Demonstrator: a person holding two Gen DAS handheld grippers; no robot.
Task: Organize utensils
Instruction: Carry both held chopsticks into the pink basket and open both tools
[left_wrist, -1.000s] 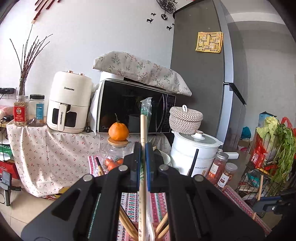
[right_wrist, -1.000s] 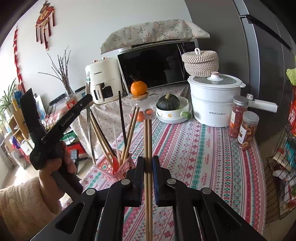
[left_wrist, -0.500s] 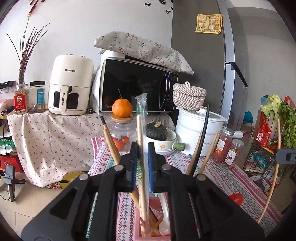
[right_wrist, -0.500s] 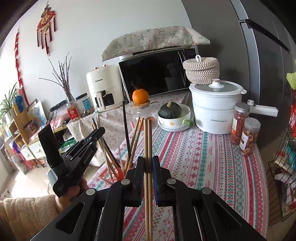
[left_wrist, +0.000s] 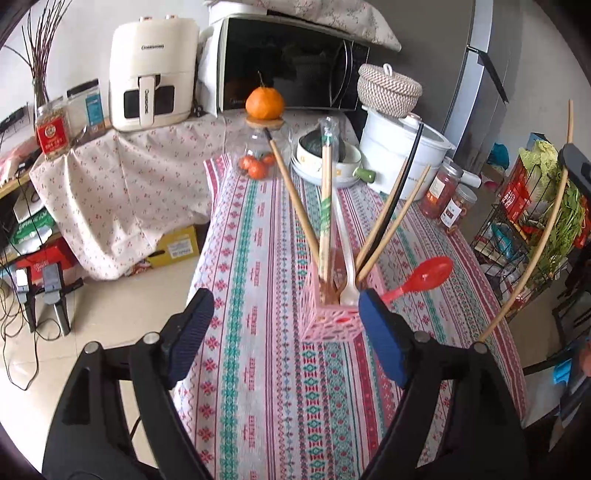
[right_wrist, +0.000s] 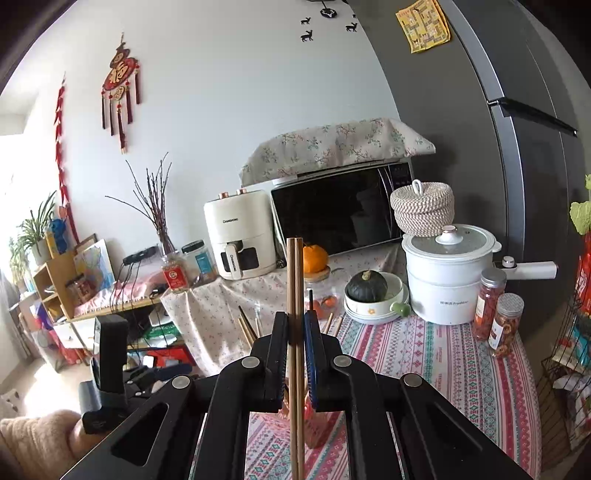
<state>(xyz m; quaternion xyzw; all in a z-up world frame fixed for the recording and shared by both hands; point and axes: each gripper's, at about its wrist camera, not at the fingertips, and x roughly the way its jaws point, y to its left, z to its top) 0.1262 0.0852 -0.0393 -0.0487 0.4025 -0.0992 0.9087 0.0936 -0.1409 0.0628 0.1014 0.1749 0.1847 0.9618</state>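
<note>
The left claw (left_wrist: 286, 332) had just opened, empty, above the pink holder (left_wrist: 332, 317); the right claw (right_wrist: 295, 350) gripped wooden chopsticks (right_wrist: 295, 280).

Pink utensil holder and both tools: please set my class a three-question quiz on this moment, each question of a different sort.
1. True or false: the left tool is clamped on the wrapped chopsticks.
2. What is the right tool holding? A) red spoon B) wooden chopsticks C) white spoon
3. Fill in: the red spoon leans out of the pink ____.

Key: 1 false, its jaws have just been opening and the chopsticks stand in the holder; 2 B, wooden chopsticks; 3 holder.
</note>
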